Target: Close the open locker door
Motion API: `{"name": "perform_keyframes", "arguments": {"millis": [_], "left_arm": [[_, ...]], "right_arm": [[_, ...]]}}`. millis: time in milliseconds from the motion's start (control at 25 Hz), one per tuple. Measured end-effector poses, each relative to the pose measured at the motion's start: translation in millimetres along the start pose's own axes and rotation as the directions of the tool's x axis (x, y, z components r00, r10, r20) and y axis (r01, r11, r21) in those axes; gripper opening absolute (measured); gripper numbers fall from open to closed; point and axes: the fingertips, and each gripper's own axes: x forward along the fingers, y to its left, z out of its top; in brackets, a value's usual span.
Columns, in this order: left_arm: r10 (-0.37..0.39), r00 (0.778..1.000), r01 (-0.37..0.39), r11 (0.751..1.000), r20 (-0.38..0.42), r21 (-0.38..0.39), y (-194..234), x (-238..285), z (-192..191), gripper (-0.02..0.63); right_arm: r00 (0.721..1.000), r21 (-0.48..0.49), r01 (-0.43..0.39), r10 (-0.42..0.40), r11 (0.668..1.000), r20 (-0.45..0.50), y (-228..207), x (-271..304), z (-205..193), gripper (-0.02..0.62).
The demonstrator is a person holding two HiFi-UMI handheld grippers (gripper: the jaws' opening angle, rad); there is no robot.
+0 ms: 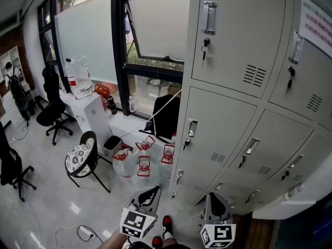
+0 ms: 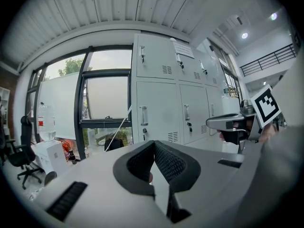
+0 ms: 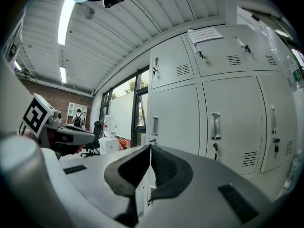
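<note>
A bank of pale grey lockers point(image 1: 233, 113) fills the right of the head view. At its lower right a pale panel point(image 1: 290, 204) juts out from the bank; it looks like the open locker door. The locker doors point(image 2: 161, 103) in the left gripper view and the doors point(image 3: 213, 127) in the right gripper view all look closed. My left gripper point(image 1: 149, 195) and right gripper point(image 1: 215, 204) hang low near the floor, short of the lockers. Both are shut with nothing between the jaws, as the left gripper point(image 2: 154, 144) and right gripper point(image 3: 150, 148) show in their own views.
Several large water jugs point(image 1: 142, 162) stand on the floor by the window. A patterned chair point(image 1: 80, 160), a small bin point(image 1: 111, 144) and a white cabinet point(image 1: 88, 113) are to the left. A cable point(image 1: 85, 235) lies on the floor. The person's red shoe point(image 1: 166, 223) is between the grippers.
</note>
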Motion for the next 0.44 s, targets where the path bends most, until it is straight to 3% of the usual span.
{"name": "perform_keyframes", "arguments": {"millis": [440], "left_arm": [[0.001,1.0,-0.001,1.0,0.009,0.002,-4.4,2.3,5.6,0.021]], "right_arm": [[1.0,-0.013,-0.008,0.008,1.0,0.014,-4.4,0.8,4.7,0.021]]}}
